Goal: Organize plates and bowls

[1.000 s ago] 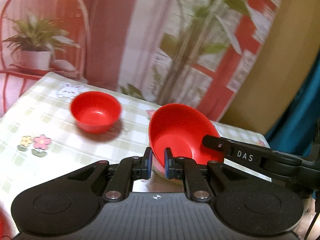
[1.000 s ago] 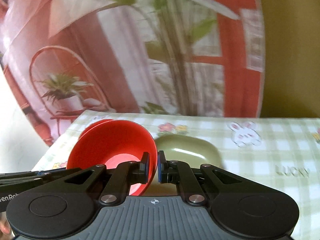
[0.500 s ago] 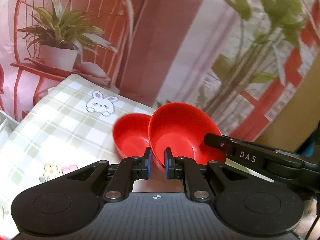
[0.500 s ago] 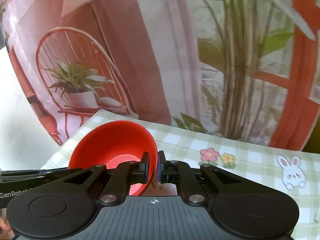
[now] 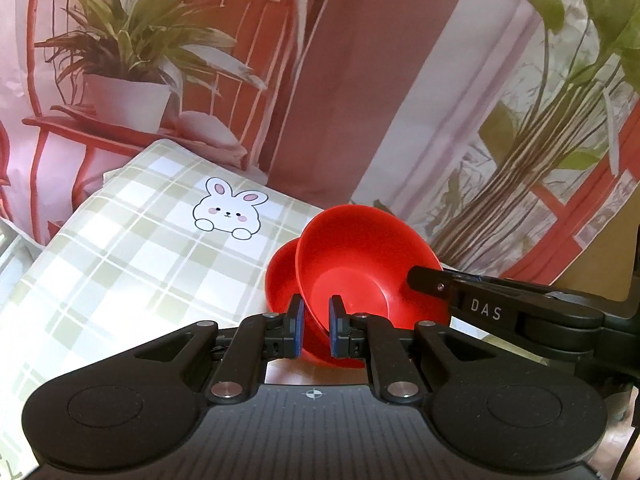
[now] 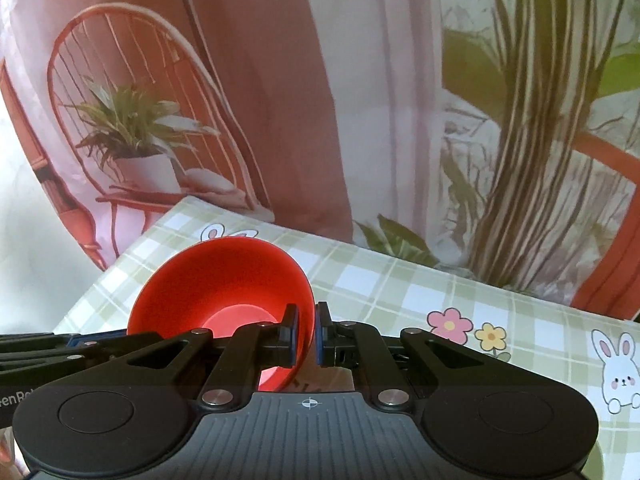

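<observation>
Stacking step: both grippers (image 5: pixel 314 330) (image 6: pixel 306 336) pinching one red bowl (image 5: pixel 360 272); next, lower into second bowl (image 5: pixel 282 280).

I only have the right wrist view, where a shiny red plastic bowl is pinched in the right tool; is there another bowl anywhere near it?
Observer: Yes. The left wrist view shows a second red plastic bowl on the green checked tablecloth, directly behind the held red plastic bowl and partly hidden by it.
Operator: Do the two bowls touch?
Observer: I cannot tell. They overlap in that view, and only the left part of the second bowl shows.
Operator: Is the left tool gripping as well?
Observer: Yes. The left tool is shut on the held bowl's near rim, while the right tool pinches its right side.
</observation>
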Action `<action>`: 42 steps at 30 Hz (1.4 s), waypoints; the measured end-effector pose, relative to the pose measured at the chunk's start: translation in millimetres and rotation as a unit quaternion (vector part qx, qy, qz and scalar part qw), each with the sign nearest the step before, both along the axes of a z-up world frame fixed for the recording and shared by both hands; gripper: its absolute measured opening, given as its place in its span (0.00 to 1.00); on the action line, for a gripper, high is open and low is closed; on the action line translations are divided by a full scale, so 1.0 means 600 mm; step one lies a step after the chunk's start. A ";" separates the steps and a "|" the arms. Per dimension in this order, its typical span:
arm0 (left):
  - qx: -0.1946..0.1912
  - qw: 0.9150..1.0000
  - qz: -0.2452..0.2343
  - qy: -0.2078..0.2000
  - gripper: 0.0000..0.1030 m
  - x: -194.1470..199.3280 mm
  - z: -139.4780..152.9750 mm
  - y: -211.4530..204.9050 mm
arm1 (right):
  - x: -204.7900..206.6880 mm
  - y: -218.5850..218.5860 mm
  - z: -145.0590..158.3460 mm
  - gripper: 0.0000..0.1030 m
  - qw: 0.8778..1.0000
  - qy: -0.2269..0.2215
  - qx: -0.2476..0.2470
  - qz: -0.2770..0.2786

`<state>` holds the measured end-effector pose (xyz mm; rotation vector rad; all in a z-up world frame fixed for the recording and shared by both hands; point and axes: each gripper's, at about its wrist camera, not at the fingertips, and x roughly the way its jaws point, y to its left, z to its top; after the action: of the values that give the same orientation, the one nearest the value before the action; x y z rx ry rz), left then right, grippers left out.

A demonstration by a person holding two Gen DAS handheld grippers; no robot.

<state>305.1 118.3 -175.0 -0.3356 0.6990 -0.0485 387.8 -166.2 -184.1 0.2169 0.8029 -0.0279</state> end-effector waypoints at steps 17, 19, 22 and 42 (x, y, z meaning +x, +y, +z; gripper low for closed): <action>0.017 1.000 -0.003 -0.003 0.26 0.008 -0.016 0.001 | 0.004 0.016 -0.009 0.13 1.000 0.007 -0.021 -0.008; 0.019 1.000 0.002 -0.003 0.43 0.008 -0.016 0.001 | -0.001 0.013 -0.002 0.14 1.000 0.003 -0.021 -0.011; 0.017 1.000 0.004 -0.003 0.43 0.004 -0.013 0.002 | -0.014 0.006 0.011 0.14 1.000 -0.003 -0.018 -0.014; 0.073 0.997 -0.007 -0.035 0.43 -0.122 0.083 -0.026 | -0.154 0.012 0.092 0.15 0.998 -0.051 -0.007 -0.033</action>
<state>232.1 102.9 -125.0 -0.1874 0.6314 -0.0214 295.2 -159.1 -128.7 0.2291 0.6936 -0.0843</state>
